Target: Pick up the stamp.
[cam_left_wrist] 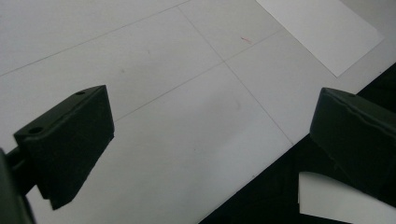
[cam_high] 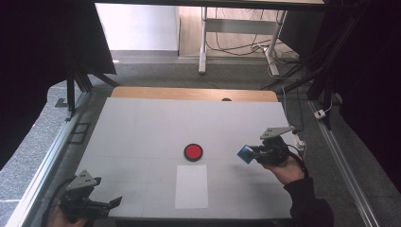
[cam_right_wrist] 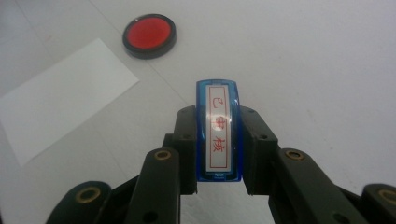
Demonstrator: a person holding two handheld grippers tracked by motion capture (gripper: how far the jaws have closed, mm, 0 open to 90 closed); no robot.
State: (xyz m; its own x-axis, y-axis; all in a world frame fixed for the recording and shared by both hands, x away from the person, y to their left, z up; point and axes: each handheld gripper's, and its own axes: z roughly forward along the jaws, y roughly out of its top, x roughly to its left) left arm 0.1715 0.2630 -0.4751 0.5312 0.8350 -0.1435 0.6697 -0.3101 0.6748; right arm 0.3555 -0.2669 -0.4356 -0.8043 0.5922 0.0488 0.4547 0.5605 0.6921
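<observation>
My right gripper [cam_right_wrist: 218,140] is shut on a narrow blue stamp [cam_right_wrist: 218,127] whose white label bears red characters; the stamp stands upright between the jaws. From above, the right gripper [cam_high: 253,153] holds the blue stamp [cam_high: 245,154] over the white table top, right of a round red ink pad [cam_high: 193,152] in a black rim. That red ink pad [cam_right_wrist: 149,35] lies ahead and to the left in the right gripper view. A white paper sheet [cam_high: 191,186] lies just below the pad. My left gripper [cam_high: 113,202] rests open at the table's front left corner, nothing between its jaws [cam_left_wrist: 205,140].
The white table top [cam_high: 142,127] has a wooden strip along its far edge. Metal rails run along both sides. The table's front edge [cam_left_wrist: 261,168] passes under the left gripper. Table legs and cables stand on the floor beyond.
</observation>
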